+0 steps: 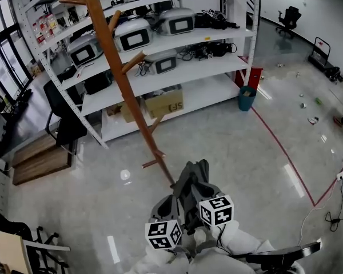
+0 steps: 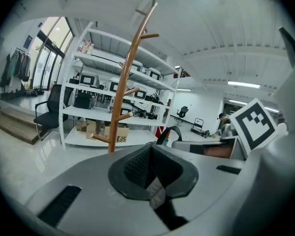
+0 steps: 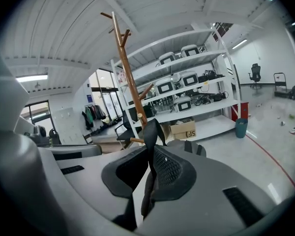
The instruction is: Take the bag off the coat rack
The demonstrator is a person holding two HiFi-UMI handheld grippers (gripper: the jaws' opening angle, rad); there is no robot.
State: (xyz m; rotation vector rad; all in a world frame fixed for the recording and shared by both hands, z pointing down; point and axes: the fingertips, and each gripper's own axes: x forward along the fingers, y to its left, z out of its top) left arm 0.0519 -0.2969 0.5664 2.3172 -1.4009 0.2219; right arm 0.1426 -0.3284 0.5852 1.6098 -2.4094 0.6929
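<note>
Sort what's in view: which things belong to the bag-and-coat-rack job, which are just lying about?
Job: bag, coat rack, left gripper, right gripper.
Lying about: shelves, cardboard box, office chair, teal bin.

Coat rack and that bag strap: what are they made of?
The coat rack looks like wood with a smooth reddish-brown varnish; its peg ends show paler cut faces. The strap pinched in the right gripper is probably black fabric webbing: flat, matte and folding limply.
</note>
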